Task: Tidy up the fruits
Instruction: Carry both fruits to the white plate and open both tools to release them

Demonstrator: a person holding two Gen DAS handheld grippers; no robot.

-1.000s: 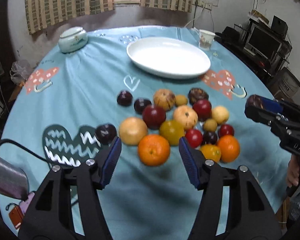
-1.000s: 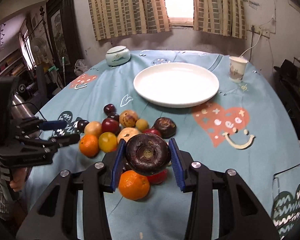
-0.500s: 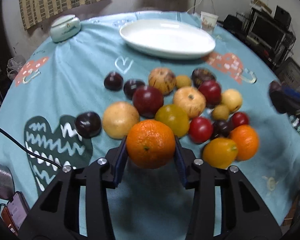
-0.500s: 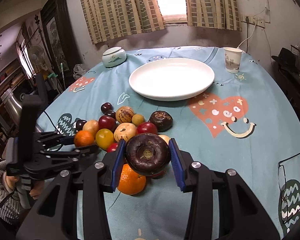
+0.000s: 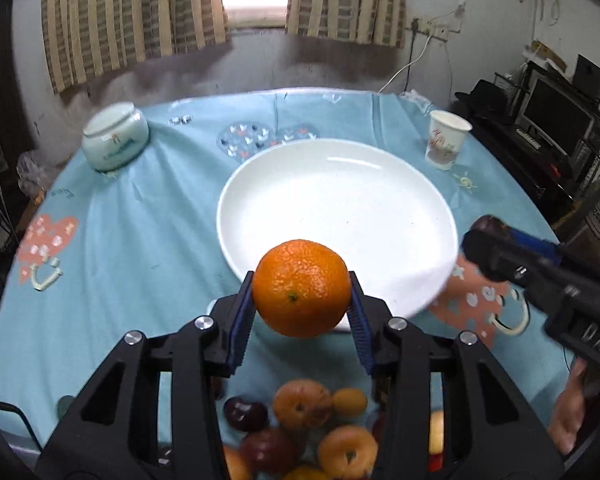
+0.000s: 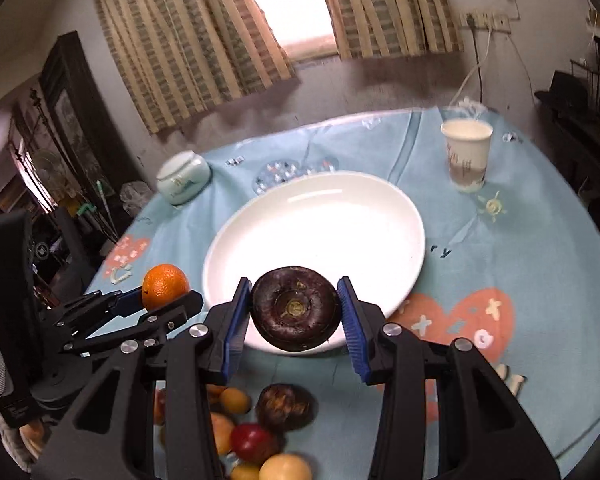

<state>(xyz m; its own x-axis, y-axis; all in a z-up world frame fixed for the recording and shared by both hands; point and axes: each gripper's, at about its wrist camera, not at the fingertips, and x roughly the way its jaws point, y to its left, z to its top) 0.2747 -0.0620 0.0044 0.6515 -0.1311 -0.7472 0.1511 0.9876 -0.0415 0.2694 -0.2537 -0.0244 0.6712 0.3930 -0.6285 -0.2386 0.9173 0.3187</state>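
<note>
2 tongs each clamp fruit: left tongs orange, right tongs mangosteen.

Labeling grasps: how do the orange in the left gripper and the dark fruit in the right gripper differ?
The orange is bright, round and pebbled; the dark fruit is purple-brown, flatter, with a ringed end facing the camera. The orange bulges wider than its pads; the dark fruit fits between its own. Both are clamped above the white plate's near rim.
</note>
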